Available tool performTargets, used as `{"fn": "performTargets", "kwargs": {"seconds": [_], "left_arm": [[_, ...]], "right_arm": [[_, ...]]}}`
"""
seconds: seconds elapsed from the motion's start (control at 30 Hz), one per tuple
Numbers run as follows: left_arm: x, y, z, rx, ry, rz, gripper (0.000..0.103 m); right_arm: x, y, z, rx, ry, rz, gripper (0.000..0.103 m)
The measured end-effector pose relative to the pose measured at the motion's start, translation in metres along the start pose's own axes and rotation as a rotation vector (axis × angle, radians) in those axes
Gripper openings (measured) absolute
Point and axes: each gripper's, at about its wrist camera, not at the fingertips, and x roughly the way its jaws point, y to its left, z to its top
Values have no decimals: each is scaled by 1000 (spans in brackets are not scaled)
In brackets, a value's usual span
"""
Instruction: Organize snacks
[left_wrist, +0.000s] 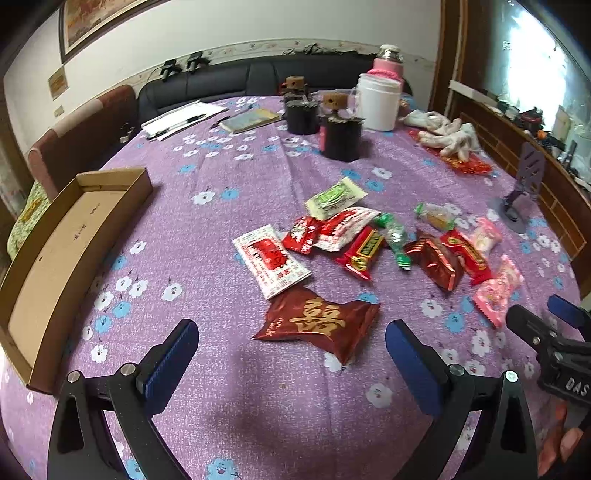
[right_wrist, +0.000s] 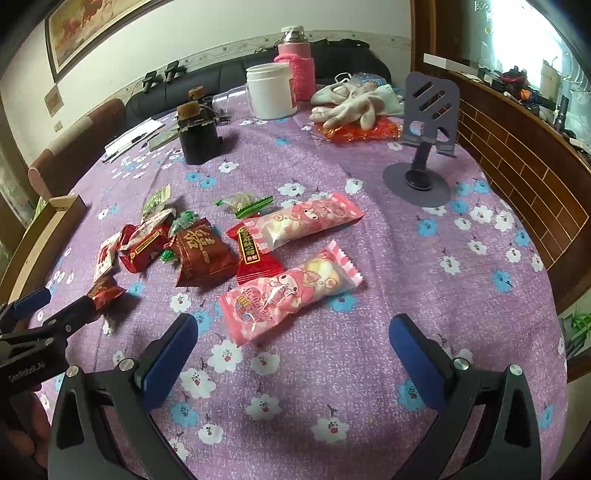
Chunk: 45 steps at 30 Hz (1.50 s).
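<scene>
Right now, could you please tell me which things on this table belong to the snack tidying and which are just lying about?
Belongs to the job:
- cardboard tray, nothing in it
- dark red packet
- white and red packet
- two pink packets
- green packet

Just lying about:
- phone stand
- white gloves
- white jar
- pink flask
- papers with pen

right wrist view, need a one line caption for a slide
Open right gripper hovers over a pink marshmallow packet on the purple floral tablecloth, red snack packets scattered beyond.

Two pink marshmallow packs (right_wrist: 291, 291), one cardboard tray (left_wrist: 66, 251).
</scene>
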Motion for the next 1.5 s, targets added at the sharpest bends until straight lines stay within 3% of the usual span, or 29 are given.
{"fn": "performTargets", "kwargs": {"seconds": [0.63,0.73,0.8,1.0,1.23,1.3,1.5], "left_arm": [[37,-4,7,-56,101,16,102],[44,-2,5,-63,124,12,102],[47,-2,3,-68,130,4,102],[43,0,4,-56,100,-9,86],[35,7,3,-56,79,-67,69],[32,10,1,-56,77,-87,63],[26,14,-3,-41,75,-120,58]], "right_arm": [[30,18,10,-83,17,18,102],[35,20,10,-91,31,24,91],[38,19,9,-90,41,27,76],[34,14,9,-83,21,33,50],[30,5,6,-63,15,49,36],[28,4,5,-56,8,55,28],[23,-2,1,-32,3,81,27]]}}
